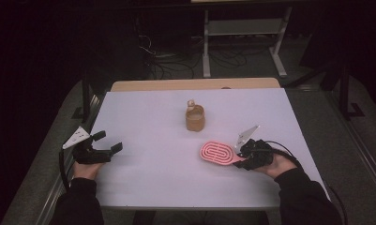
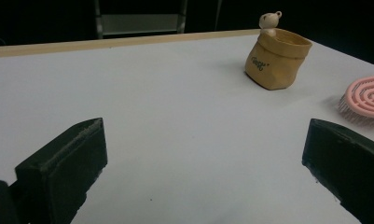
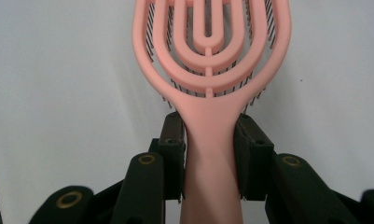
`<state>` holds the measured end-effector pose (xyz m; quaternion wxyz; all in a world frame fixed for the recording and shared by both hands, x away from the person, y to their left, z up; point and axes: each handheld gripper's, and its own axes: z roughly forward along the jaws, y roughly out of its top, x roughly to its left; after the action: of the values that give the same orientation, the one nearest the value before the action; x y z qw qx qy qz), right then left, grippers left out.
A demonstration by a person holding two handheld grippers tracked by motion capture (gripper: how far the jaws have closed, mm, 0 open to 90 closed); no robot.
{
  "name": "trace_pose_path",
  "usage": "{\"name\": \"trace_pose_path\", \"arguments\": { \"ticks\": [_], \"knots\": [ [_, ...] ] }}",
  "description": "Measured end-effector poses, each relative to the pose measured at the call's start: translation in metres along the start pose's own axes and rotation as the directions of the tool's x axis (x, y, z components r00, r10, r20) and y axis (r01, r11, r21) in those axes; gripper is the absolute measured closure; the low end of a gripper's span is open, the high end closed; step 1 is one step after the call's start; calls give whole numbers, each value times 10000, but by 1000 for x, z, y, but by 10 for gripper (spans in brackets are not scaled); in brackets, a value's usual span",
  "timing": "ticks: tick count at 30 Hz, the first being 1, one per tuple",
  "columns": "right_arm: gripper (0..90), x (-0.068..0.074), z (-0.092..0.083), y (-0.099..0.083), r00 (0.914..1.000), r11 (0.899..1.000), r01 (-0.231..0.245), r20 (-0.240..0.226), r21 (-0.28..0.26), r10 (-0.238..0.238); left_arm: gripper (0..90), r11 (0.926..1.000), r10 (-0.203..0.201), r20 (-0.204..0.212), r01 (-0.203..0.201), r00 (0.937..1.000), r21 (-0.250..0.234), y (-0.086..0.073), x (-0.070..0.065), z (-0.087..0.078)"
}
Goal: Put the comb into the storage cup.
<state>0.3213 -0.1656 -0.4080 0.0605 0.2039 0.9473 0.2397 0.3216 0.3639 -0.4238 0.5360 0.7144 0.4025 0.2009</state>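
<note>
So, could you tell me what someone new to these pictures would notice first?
Most likely the pink hairbrush at the near right of the white table, its handle clamped between the jaws of the right gripper, bristles facing down. Next comes the small tan pouch-shaped pot with a little bear figure on its rim, standing alone towards the table's far middle. At the near left edge, the left gripper is wide open with nothing between its jaws.

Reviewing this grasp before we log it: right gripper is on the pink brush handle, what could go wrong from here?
1. The right gripper clamps only the hairbrush handle; the head overhangs and may droop or twist.
2. The tan pot stands close behind; a careless swing could tip it.
3. The left gripper is open, giving no support.
</note>
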Motion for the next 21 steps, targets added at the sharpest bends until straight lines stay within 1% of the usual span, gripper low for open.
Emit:
{"name": "trace_pose_path", "arguments": {
  "ticks": [4,6,10,21],
  "knots": [
    [667,0,-3,4,10000,10000,26,45,-87,-25,0,10000,-11,0,11,10000,10,0,0,0],
    [667,0,-5,7,9999,9998,130,88,-177,-128,0,10000,-10,-2,10,10000,10,0,0,0],
    [669,1,-10,12,9998,9993,104,143,-361,-99,0,10000,-20,-2,20,10000,12,0,0,0],
    [671,2,-26,28,9987,9954,417,327,-857,-390,0,10000,45,80,-45,10000,-9,1,-2,0]
  ]
}}
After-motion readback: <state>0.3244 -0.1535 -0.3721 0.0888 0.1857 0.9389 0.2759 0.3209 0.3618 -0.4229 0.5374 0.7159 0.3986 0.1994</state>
